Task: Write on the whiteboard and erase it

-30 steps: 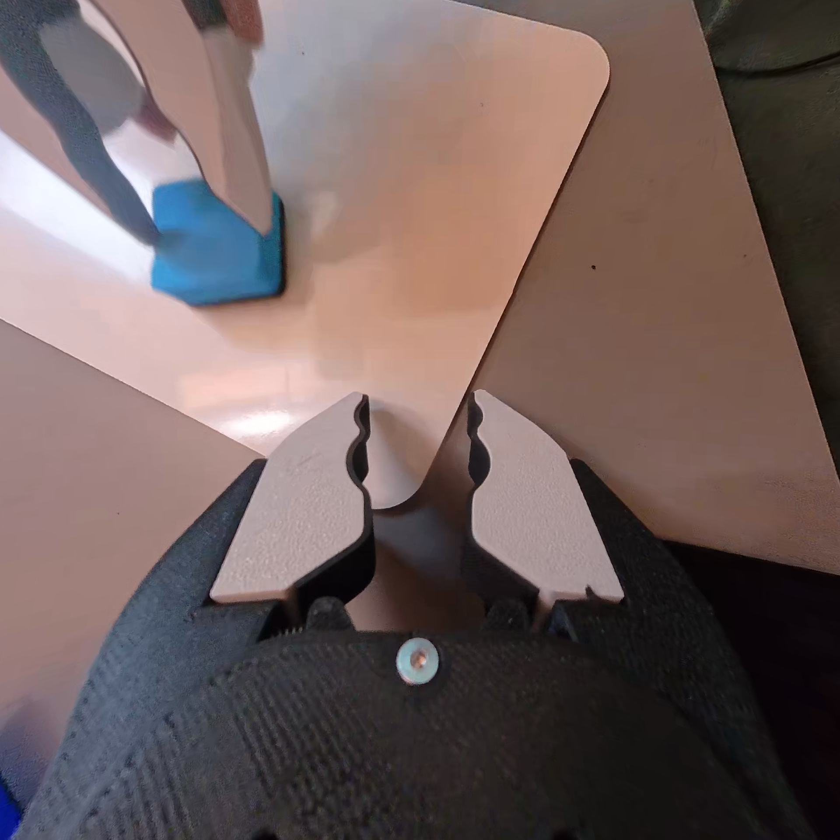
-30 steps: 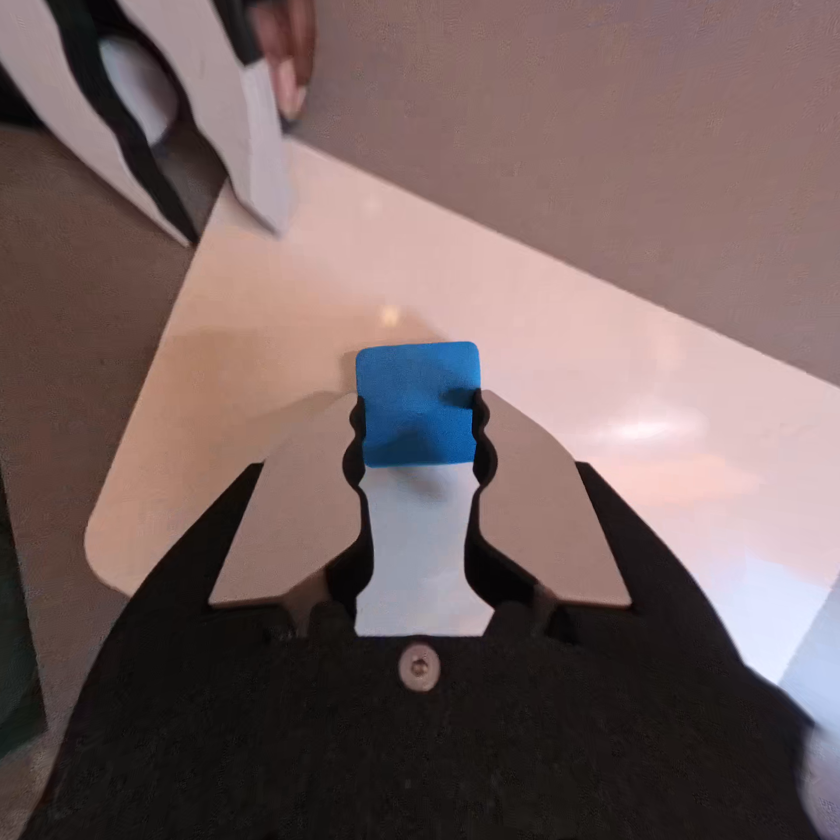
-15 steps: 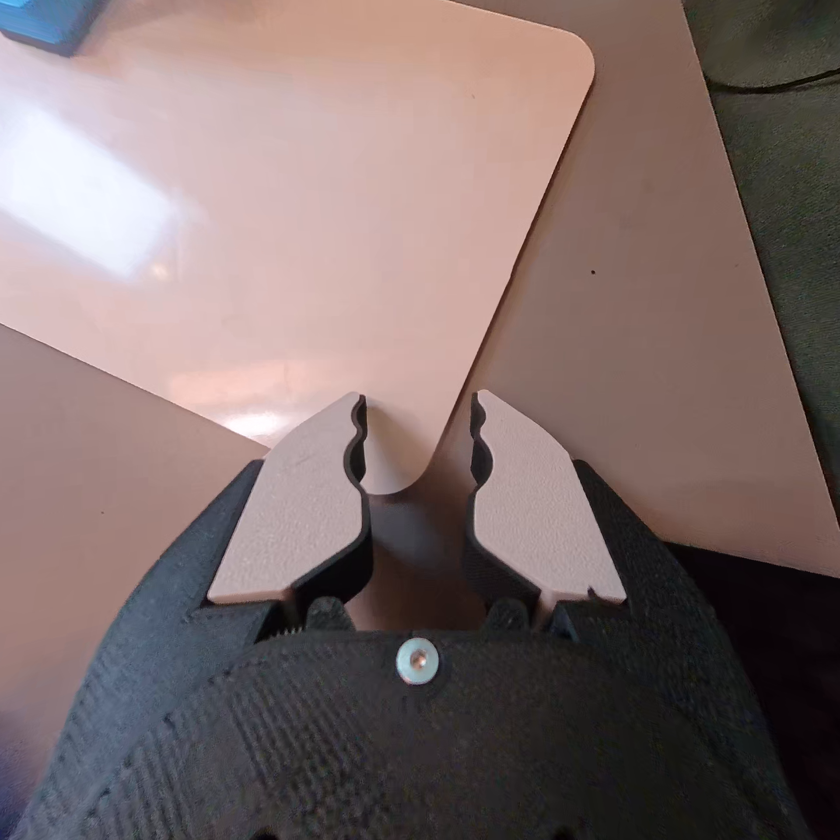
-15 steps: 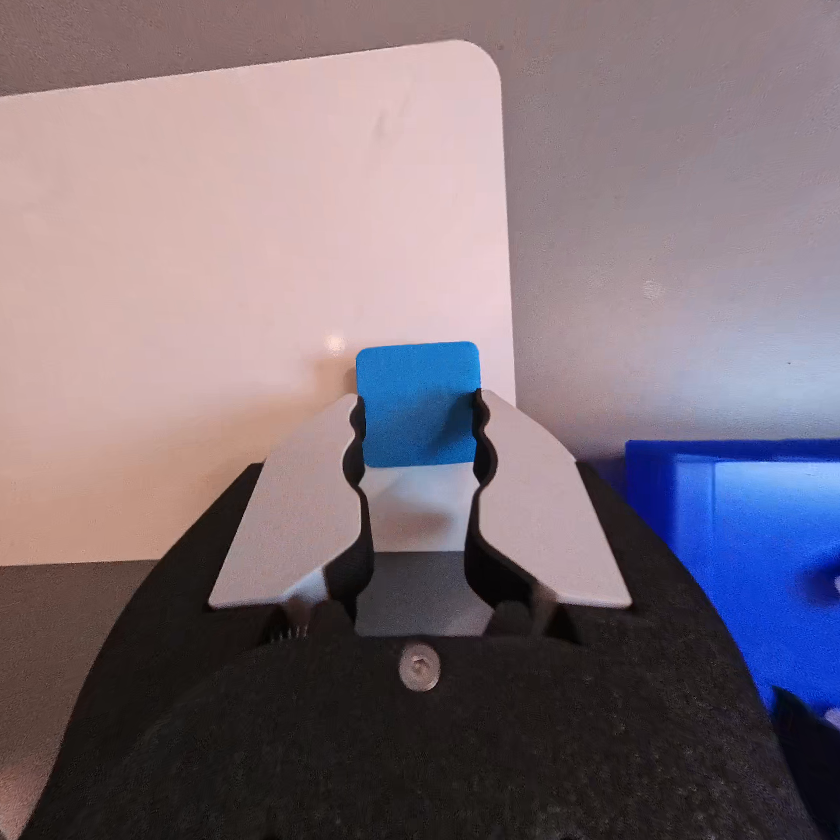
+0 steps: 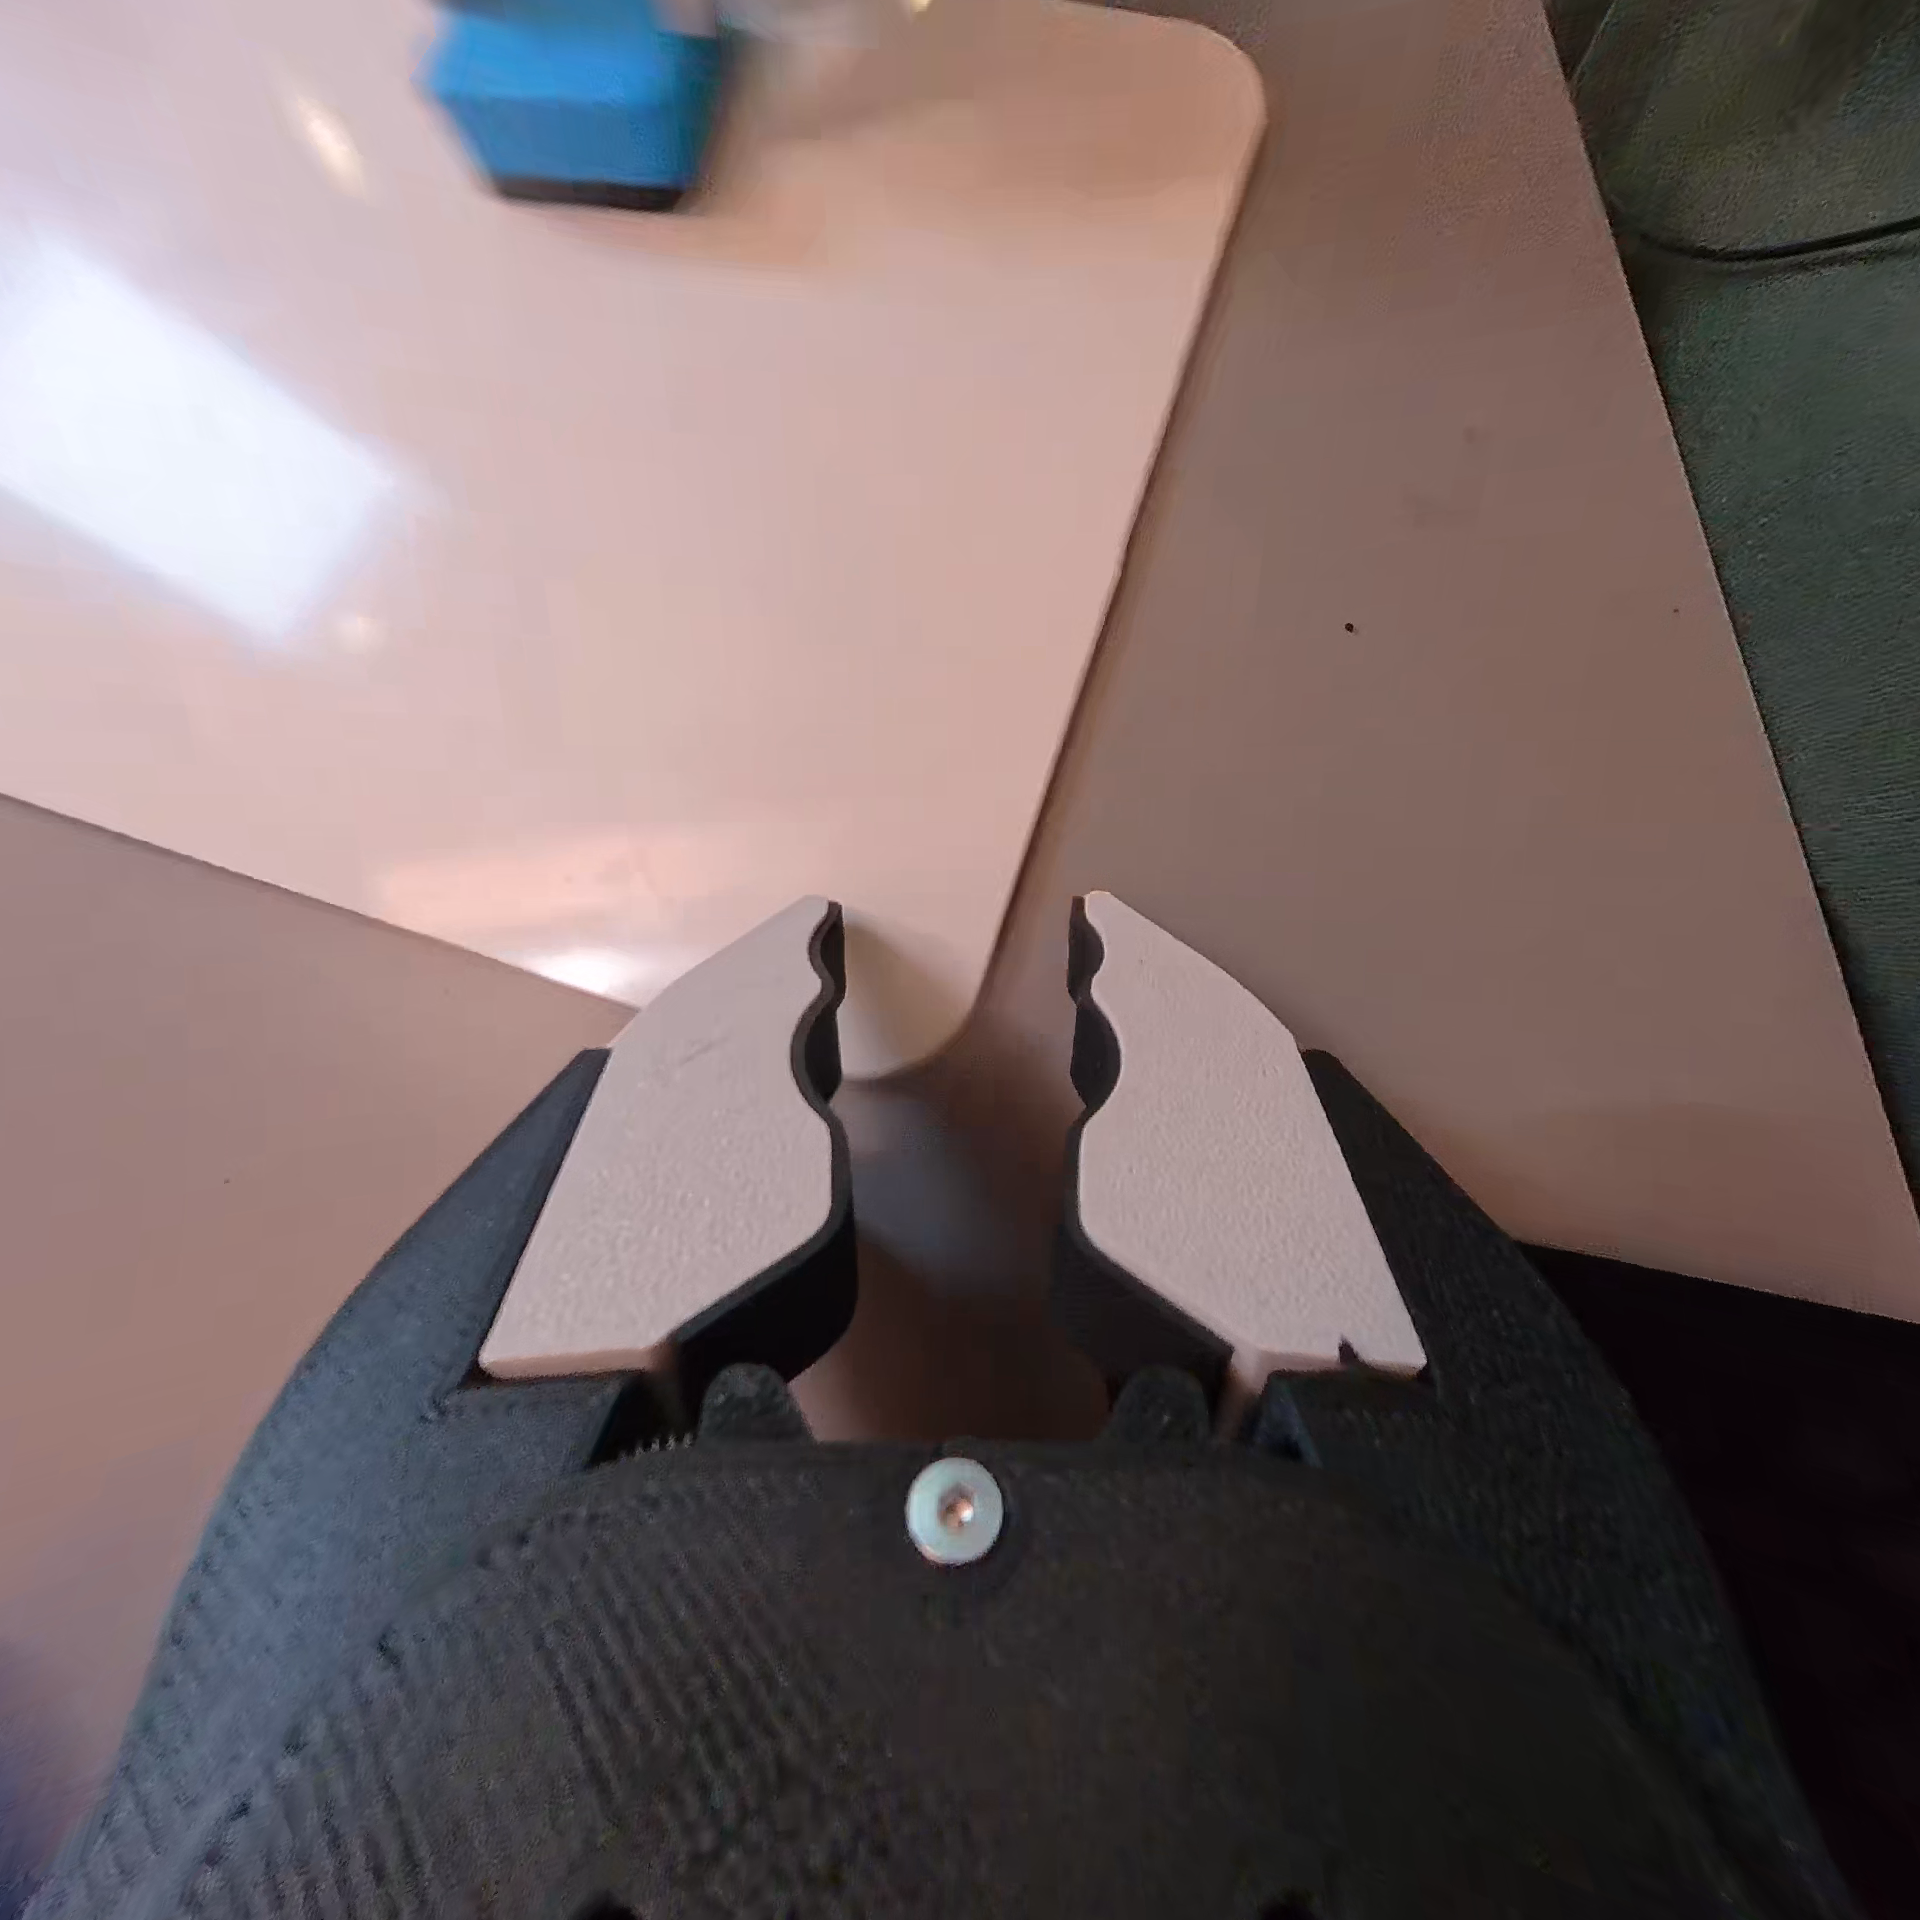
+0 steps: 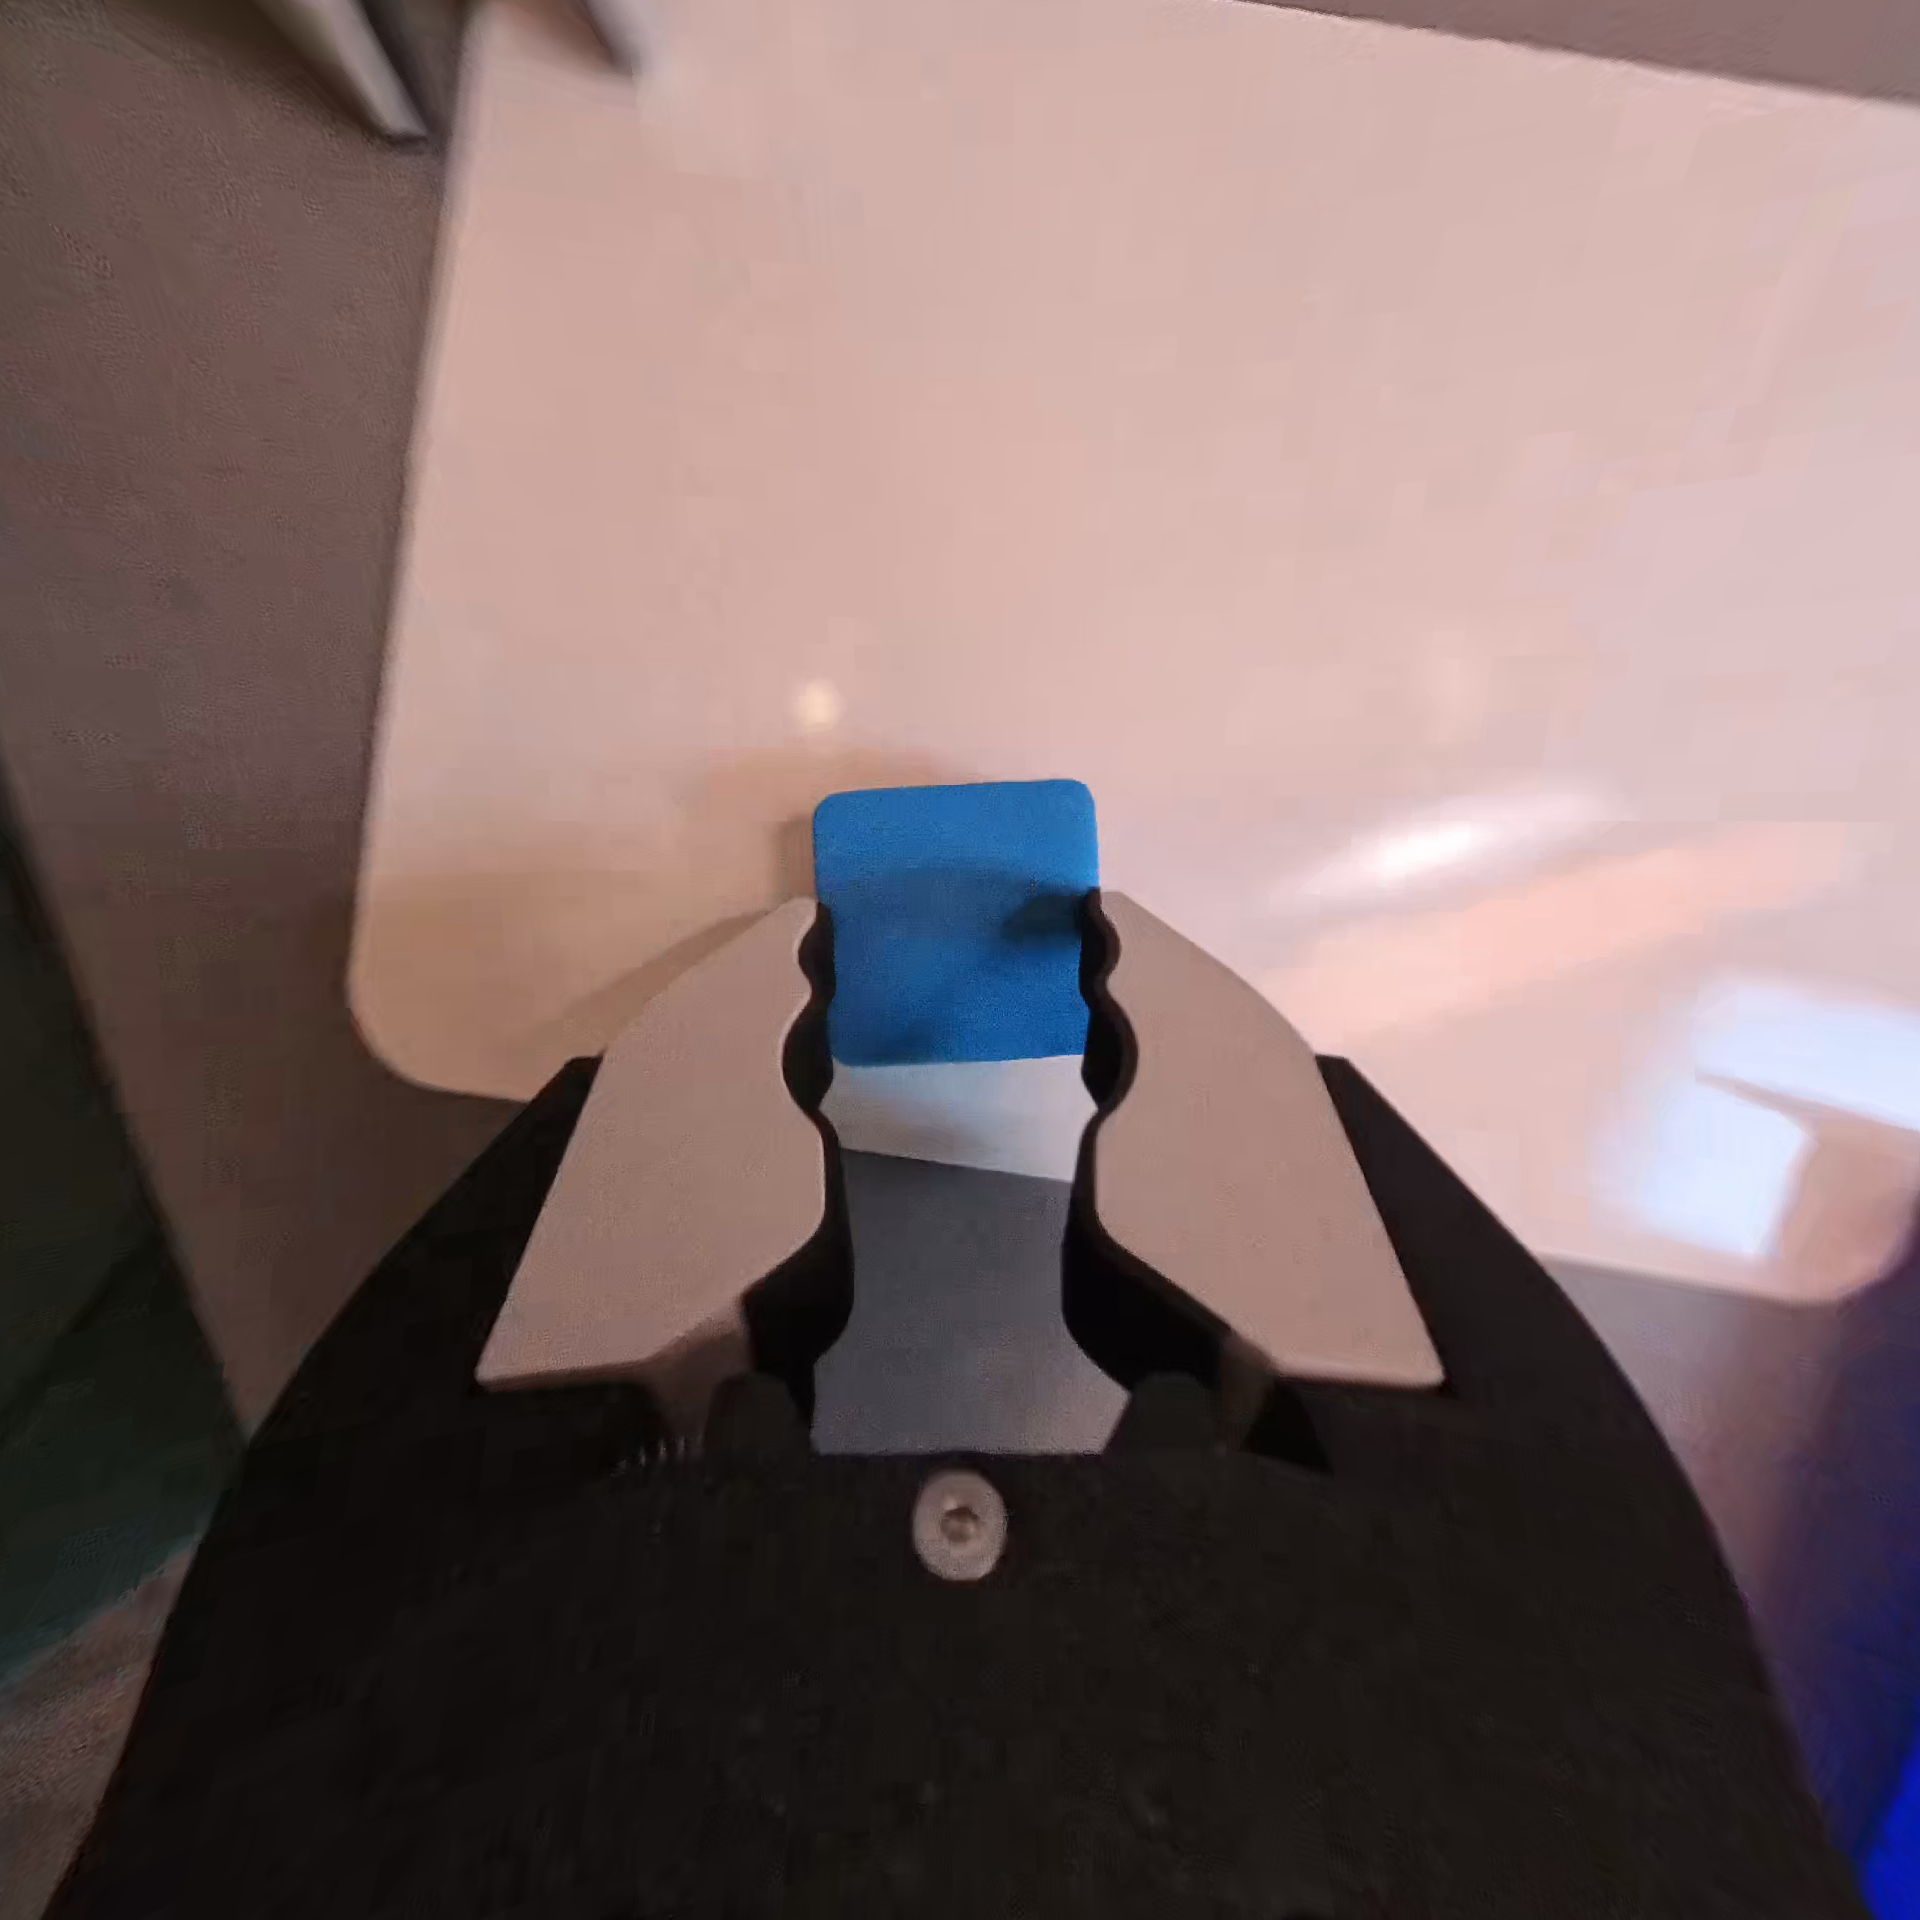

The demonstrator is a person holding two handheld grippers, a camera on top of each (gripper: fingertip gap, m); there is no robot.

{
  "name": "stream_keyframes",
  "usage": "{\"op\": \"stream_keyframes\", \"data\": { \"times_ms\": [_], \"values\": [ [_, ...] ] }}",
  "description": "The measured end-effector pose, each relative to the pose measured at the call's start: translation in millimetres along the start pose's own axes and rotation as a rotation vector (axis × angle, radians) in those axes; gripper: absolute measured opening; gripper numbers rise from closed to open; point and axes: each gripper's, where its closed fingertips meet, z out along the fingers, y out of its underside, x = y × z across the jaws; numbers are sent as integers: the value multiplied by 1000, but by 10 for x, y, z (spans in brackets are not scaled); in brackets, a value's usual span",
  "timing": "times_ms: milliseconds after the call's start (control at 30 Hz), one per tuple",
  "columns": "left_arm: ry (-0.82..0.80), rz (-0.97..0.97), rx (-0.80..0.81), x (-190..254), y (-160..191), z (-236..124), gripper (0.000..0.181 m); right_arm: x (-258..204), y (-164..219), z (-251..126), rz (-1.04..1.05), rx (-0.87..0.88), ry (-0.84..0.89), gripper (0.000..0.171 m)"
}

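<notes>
The whiteboard point(image 5: 644, 499) lies flat on the table, glossy, with no marks showing. My left gripper point(image 5: 956, 914) is open and empty, its fingers straddling the board's near rounded corner. My right gripper point(image 6: 951, 909) is shut on a blue eraser point(image 6: 951, 862) and holds it down on the whiteboard point(image 6: 1143, 416). The eraser also shows in the left wrist view point(image 5: 582, 104), blurred, near the board's far edge. The left gripper's fingers point(image 6: 353, 62) show at the top left of the right wrist view.
The tan table point(image 5: 1455, 727) runs on to the right of the board. Dark green fabric point(image 5: 1818, 416) lies past the table's right edge. A blurred blue thing point(image 6: 1896, 1714) sits at the lower right of the right wrist view.
The right gripper has swept the eraser across the board, away to the far side and then back toward the far right corner. The left gripper has stayed at the near corner.
</notes>
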Motion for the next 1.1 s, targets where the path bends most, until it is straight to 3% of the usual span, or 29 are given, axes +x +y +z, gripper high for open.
{"op": "stream_keyframes", "data": {
  "times_ms": [100,200,267,433,500,567,700,800,900,1100],
  "values": [
    [1,-5,3,-10,-1,1,43,979,130,-98,164,10,113,46],
    [2,-25,11,-27,-2,9,45,1279,116,-101,252,29,118,46],
    [3,-27,17,-33,-11,16,45,921,-1,-27,172,41,48,46],
    [3,-20,27,-42,-34,33,44,-657,-255,127,-148,11,-190,46],
    [5,-17,30,-44,-38,36,44,-761,-333,109,-216,-4,-191,46],
    [-3,-8,27,-52,-43,35,45,-209,-475,32,-147,25,-81,46],
    [-31,16,28,-75,-65,44,48,1526,-310,-15,124,-53,207,46],
    [-34,6,44,-88,-91,69,49,2042,-271,100,282,-55,223,46],
    [-41,-9,53,-111,-105,86,50,1898,-357,155,239,-67,181,45],
    [-1,-21,42,-39,-120,114,65,613,-423,216,15,-99,48,45]
  ]
}}
